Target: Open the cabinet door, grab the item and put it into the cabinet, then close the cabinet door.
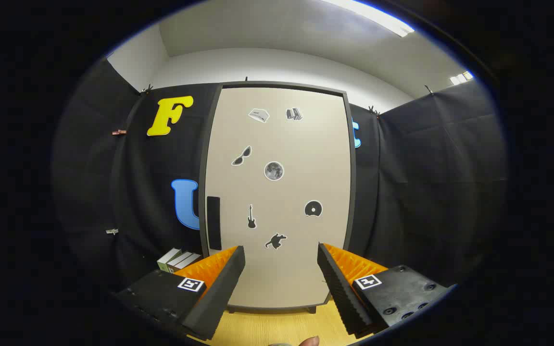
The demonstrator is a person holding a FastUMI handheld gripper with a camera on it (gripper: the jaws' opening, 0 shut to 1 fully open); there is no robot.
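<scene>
Gripper view, jaws apart, cabinet door (277,192) closed, books (178,259) half-hidden

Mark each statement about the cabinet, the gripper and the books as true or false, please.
1. The cabinet door is shut. True.
2. The gripper holds a book. False: its fingers are apart with nothing between them.
3. The handle is a dark vertical strip at the door's edge nearest the books. True.
4. The books lie inside the cabinet. False: they lie outside, beside it, low by the black cloth.
5. The door is plain. False: it carries several stickers.
</scene>
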